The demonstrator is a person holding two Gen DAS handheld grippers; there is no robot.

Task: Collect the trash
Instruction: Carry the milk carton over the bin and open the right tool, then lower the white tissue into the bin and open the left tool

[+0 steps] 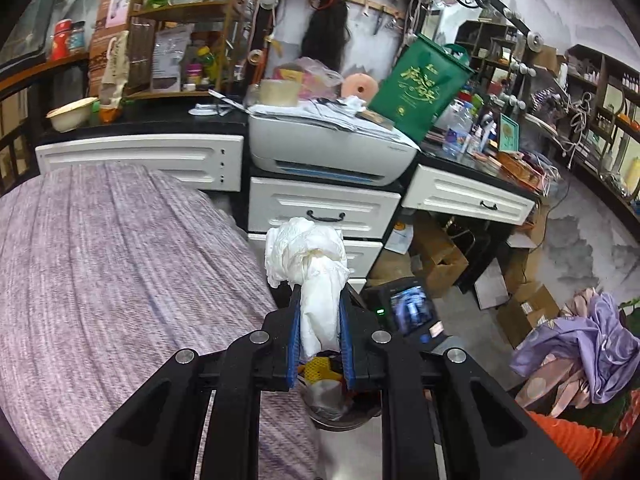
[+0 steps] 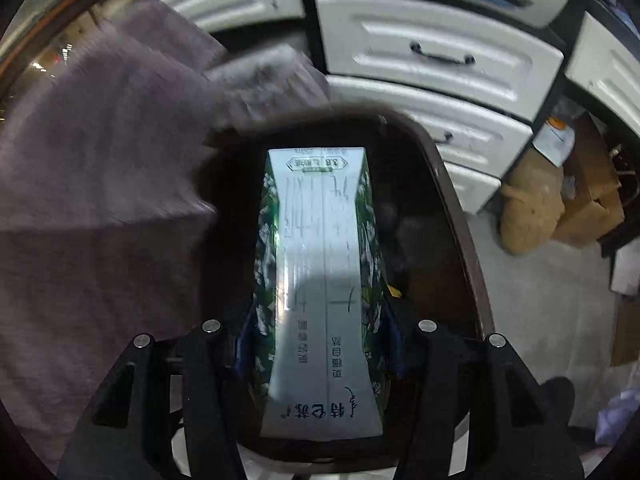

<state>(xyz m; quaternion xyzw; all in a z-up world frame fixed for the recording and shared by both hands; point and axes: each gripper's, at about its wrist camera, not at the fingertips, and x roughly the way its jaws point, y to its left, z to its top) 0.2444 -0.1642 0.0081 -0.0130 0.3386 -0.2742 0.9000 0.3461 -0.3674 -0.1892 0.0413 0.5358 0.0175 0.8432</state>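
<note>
Right now my left gripper (image 1: pixel 320 300) is clamped on a crumpled white tissue wad (image 1: pixel 308 256), the blue pads (image 1: pixel 295 340) pressing its lower part from both sides while the bulk of it balloons out beyond the fingertips. Seen past that gripper's frame, the trash bin (image 1: pixel 340 404) sits directly beneath the wad, with yellow and grey scraps showing inside it. Left of the bin spreads the purple striped bedcover (image 1: pixel 112 272); beyond the bin rise the white drawers (image 1: pixel 324 212) with a white printer (image 1: pixel 328 148) on top of them, and a green paper bag (image 1: pixel 420 88) leans behind the printer's right end. To the right of the bin, on the floor, lie cardboard boxes (image 1: pixel 440 260) and a heap of lilac cloth (image 1: pixel 588 344).

My right gripper (image 2: pixel 320 340) holds a green-and-white milk carton (image 2: pixel 320 288) lengthwise between its fingers, the blue pads (image 2: pixel 244 340) hugging the carton's two narrow sides. From this wrist the carton hangs over the dark mouth of the bin (image 2: pixel 452 200), its far end pointing down into it. The same bedcover (image 2: pixel 100 200) crowds the bin's left rim, and the drawers (image 2: pixel 440 52) stand just beyond its far rim. Motion blur smears the cover's edge, so I cannot tell whether it touches the rim.
</note>
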